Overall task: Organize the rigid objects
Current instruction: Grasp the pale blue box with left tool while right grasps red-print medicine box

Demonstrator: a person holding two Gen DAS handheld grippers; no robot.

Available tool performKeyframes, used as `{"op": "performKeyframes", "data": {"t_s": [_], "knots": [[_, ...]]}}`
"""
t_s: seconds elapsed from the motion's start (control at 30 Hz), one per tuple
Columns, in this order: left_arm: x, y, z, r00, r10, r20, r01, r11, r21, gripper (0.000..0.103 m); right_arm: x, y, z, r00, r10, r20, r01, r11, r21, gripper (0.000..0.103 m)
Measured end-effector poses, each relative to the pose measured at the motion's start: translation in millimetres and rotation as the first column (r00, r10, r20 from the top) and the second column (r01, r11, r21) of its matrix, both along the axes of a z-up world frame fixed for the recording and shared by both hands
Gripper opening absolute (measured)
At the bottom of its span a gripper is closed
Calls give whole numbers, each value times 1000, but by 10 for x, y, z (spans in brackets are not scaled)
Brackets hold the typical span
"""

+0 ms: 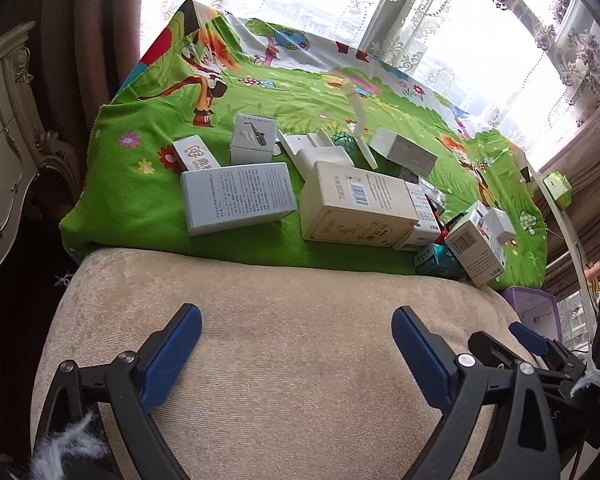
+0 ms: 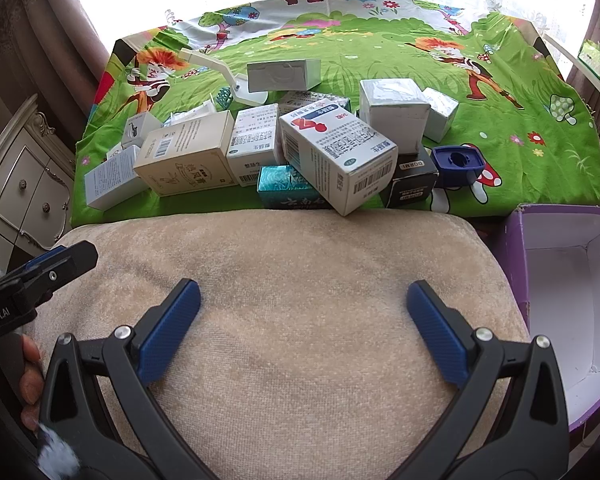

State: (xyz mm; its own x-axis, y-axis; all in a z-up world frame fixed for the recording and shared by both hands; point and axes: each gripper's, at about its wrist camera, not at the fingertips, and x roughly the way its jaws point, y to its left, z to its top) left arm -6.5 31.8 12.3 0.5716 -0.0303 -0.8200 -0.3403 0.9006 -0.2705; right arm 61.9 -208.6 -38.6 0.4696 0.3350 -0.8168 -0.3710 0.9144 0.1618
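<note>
Several small cartons lie in a loose pile on a green cartoon cloth [image 2: 380, 60]: a cream box with a barcode [image 1: 356, 204] [image 2: 188, 152], a grey printed box [image 1: 238, 196], a white box with red and blue print [image 2: 336, 156], a teal box [image 2: 284, 184], a black box [image 2: 414, 180] and a blue cap [image 2: 456, 160]. My left gripper [image 1: 296, 348] is open and empty over a beige cushion [image 1: 260, 320]. My right gripper [image 2: 304, 320] is open and empty over the same cushion [image 2: 300, 264].
An open purple box with a white inside [image 2: 568, 300] stands to the right of the cushion. A cream carved cabinet [image 1: 4, 140] stands at the left. A window with lace curtains [image 1: 460, 20] is behind the cloth. A green packet [image 2: 598, 62] lies on the sill.
</note>
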Motion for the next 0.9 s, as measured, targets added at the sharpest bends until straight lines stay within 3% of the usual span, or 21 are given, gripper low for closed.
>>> {"op": "performKeyframes", "data": {"t_s": [0.53,0.9], "knots": [[590,632,-42,970,230,-77,-233,972,-40,96,-8,-8,4,1000,-6,12,6,1000,16,103],[909,589,-220,954,260,-147,-263,965,-2,97,27,-79,18,999,41,-20,-40,998,55,103]]}}
